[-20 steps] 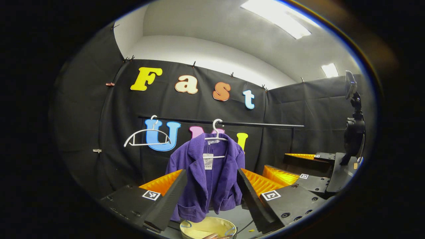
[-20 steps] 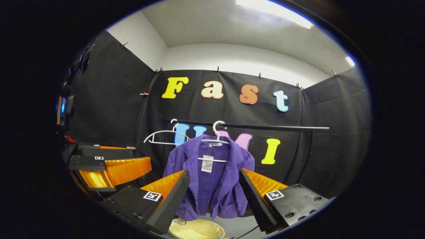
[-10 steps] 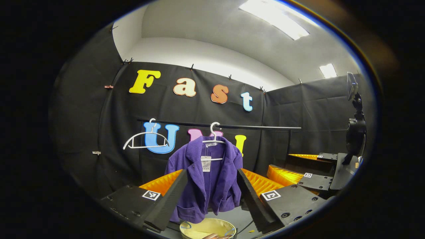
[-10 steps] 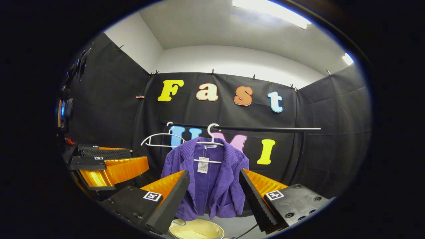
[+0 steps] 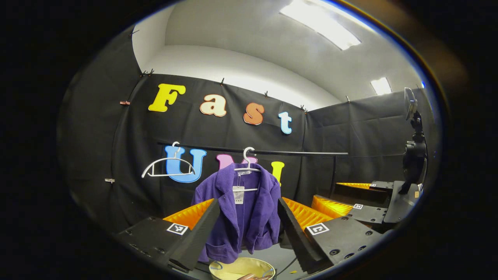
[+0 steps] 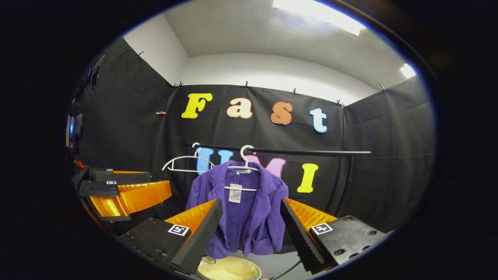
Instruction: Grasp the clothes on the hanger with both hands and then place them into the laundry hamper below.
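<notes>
A purple corduroy jacket [image 5: 238, 212] [image 6: 253, 217] hangs on a white hanger [image 5: 246, 167] [image 6: 244, 166] from a black rail [image 5: 295, 152] [image 6: 311, 151]. A pale yellow hamper [image 5: 241, 268] [image 6: 229, 269] stands on the floor right below it. My left gripper [image 5: 248, 202] is open, and the jacket shows beyond the gap between its fingers, apart from them. My right gripper [image 6: 250, 201] is open in the same way, short of the jacket. The right gripper [image 5: 342, 204] also shows at the right of the left gripper view, and the left gripper [image 6: 124, 194] at the left of the right gripper view.
An empty white hanger [image 5: 168, 169] [image 6: 186, 164] hangs on the rail left of the jacket. A camera on a stand [image 5: 414, 155] is at the far right, by the black cloth wall. The rail's upright post [image 6: 348, 182] stands to the right.
In both views the jacket, rail and wall have drifted a little down and to the left and look slightly smaller. Both grippers stay open and empty.
</notes>
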